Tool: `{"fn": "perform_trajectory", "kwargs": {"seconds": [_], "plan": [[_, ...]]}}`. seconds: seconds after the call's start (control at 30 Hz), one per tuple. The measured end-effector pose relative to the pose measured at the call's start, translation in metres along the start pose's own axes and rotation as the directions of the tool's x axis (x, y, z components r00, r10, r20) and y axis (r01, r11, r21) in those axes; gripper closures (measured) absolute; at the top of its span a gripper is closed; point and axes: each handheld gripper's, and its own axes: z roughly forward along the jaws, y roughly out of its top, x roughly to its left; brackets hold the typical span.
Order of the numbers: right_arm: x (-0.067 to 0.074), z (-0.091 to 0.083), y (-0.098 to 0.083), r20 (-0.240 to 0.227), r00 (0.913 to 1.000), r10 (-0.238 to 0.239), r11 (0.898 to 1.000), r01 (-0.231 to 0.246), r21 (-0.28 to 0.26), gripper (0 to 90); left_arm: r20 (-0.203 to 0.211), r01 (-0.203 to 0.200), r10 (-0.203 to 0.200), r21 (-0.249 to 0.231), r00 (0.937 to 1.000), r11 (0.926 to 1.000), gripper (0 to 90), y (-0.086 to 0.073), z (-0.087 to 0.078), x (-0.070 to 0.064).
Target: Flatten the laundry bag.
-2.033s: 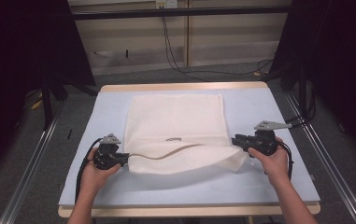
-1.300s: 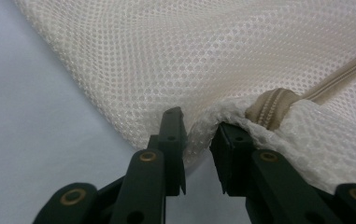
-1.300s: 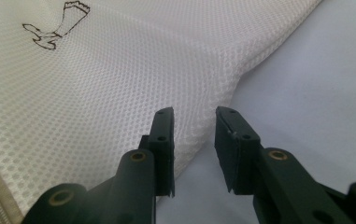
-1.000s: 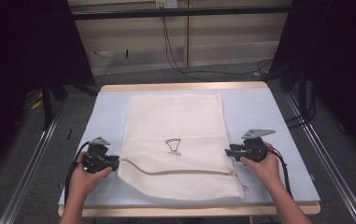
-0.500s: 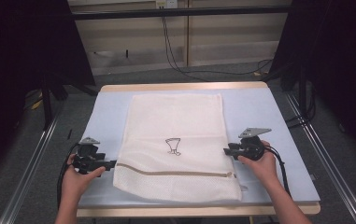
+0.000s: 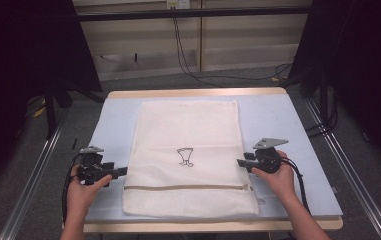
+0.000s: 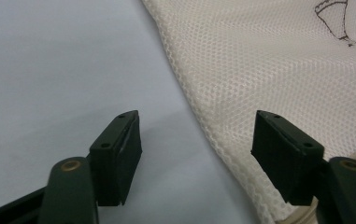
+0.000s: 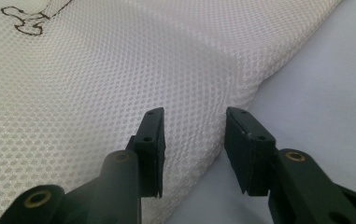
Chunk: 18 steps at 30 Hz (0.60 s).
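Note:
A cream mesh bag (image 6: 188, 135) lies spread flat on the pale blue table (image 6: 288, 125), with a zipper (image 6: 188, 187) across its near end and a small dark drawing (image 6: 185, 156) in the middle. My left gripper (image 6: 123, 171) rests just off the bag's left edge. Its jaws (image 7: 199, 158) stand wide and have just been closing a little; the bag's edge (image 7: 222, 140) runs through the gap untouched. My right gripper (image 6: 240, 162) sits at the bag's right edge. Its jaws (image 8: 194, 149) have just been opening, with the mesh edge (image 8: 203, 116) loose between them.
Bare table (image 6: 113, 120) flanks the bag on both sides. A wooden rim (image 6: 198, 226) runs along the table's near edge. Metal rails (image 6: 28, 190) line the floor left and right, and cables (image 6: 188, 55) hang at the back wall.
The bag, earlier bunched between both grippers, has been drawn toward the near edge and laid flat. Both grippers let go of it, and the left one slid left off the bag.

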Motion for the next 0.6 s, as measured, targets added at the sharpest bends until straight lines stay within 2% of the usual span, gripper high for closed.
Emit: {"fn": "perform_trajectory", "kwargs": {"seconds": [0.03, 0.07, 0.13, 0.17, 0.2, 0.23, 0.37, 0.5, 0.57, 0.6], "plan": [[0.001, 0.0, 0.0, 0.004, 1.0, -0.003, 1.0, 0.003, 0.003, 58.7, 0.001, -0.01, 0.01, -0.006, 0.9999, 0.9999, 35.0, 0.0, 0.002, -0.002], [0.001, 0.0, 0.0, 0.006, 1.0, -0.004, 1.0, 0.003, 0.006, 58.8, 0.007, -0.008, 0.008, 0.001, 0.9999, 1.0, 35.0, 0.0, 0.006, -0.005], [0.001, 0.0, -0.001, 0.009, 0.9999, 0.008, 1.0, -0.008, 0.013, 59.3, 0.007, -0.035, 0.035, 0.024, 0.9994, 0.9991, 35.0, 0.0, 0.011, -0.009], [0.001, 0.0, 0.0, 0.01, 0.9999, 0.012, 1.0, -0.012, 0.012, 59.5, 0.012, -0.071, 0.071, 0.023, 0.9974, 0.9972, 35.0, 0.0, 0.015, -0.011], [0.001, -0.001, 0.0, 0.009, 0.9998, 0.018, 1.0, -0.018, 0.016, 59.2, 0.016, -0.08, 0.08, 0.011, 0.9967, 0.9967, 35.0, -0.002, 0.019, -0.014], [0.002, -0.001, 0.0, 0.001, 0.9996, 0.029, 0.999, -0.029, 0.027, 58.4, -0.003, -0.107, 0.107, 0.029, 0.9943, 0.9939, 34.8, -0.001, 0.018, -0.016], [0.003, 0.0, -0.001, 0.007, 0.9993, 0.038, 0.999, -0.038, 0.024, 58.9, -0.027, -0.072, 0.073, 0.032, 0.997, 0.9969, 39.3, 0.001, 0.019, -0.019], [0.004, 0.001, -0.002, 0.007, 0.9996, 0.026, 1.0, -0.026, 0.017, 65.5, -0.055, -0.075, 0.077, 0.045, 0.9955, 0.9962, 51.5, 0.002, 0.019, -0.018], [0.005, 0.001, -0.001, 0.005, 0.9995, 0.032, 0.999, -0.032, 0.018, 68.8, -0.085, -0.037, 0.04, 0.039, 0.9956, 0.9985, 56.2, 0.003, 0.019, -0.02], [0.005, 0.001, -0.001, 0.004, 0.9992, 0.04, 0.999, -0.04, 0.02, 71.2, -0.094, -0.038, 0.043, 0.049, 0.9947, 0.998, 61.1, 0.004, 0.019, -0.021]]}}
